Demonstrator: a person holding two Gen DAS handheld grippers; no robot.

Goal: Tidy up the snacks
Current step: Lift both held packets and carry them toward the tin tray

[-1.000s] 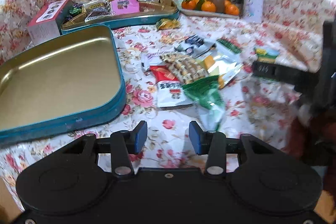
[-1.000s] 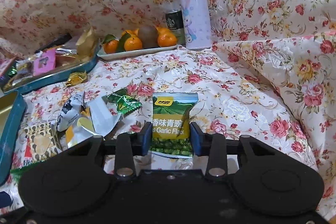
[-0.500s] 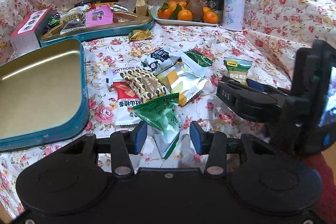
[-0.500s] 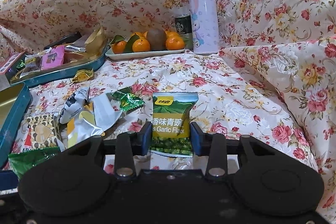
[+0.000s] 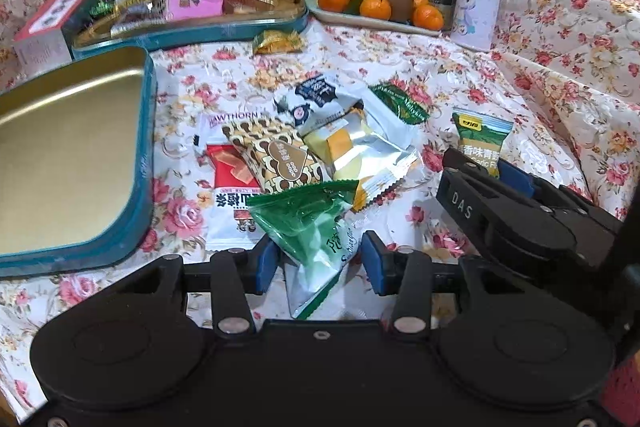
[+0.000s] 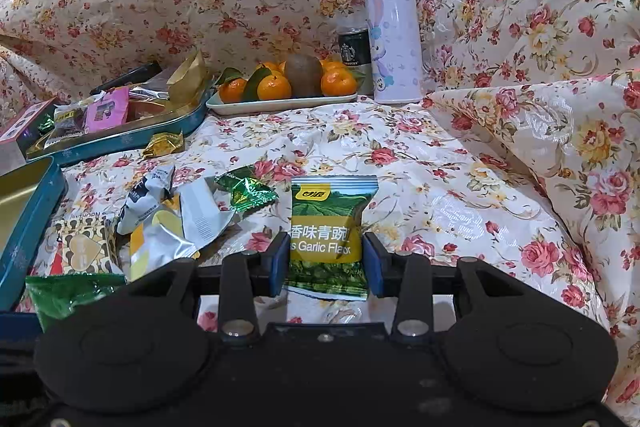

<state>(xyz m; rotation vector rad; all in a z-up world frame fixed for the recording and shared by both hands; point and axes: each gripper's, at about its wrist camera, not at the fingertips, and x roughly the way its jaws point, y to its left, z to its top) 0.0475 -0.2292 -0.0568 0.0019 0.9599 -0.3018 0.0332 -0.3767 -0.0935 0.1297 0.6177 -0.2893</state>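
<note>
Pick-up step, both hands; left gripper (image 5: 318,263) jaws just narrowed, not yet pinching green packet (image 5: 308,223) lying between them; right gripper (image 6: 326,263) clamped on garlic pea packet (image 6: 330,227); next: close left, carry toward empty tin (image 5: 146,147) at left.

I count two teal tins (image 5: 144,147), one fruit tray (image 6: 280,103), one kiwi (image 6: 303,69), one purple bottle (image 6: 394,27), one dark can (image 6: 354,49), and seven loose snack packets (image 5: 280,155) on the floral cloth.

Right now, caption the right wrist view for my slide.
Right gripper straddles upright green garlic-pea packet on floral cloth.
</note>
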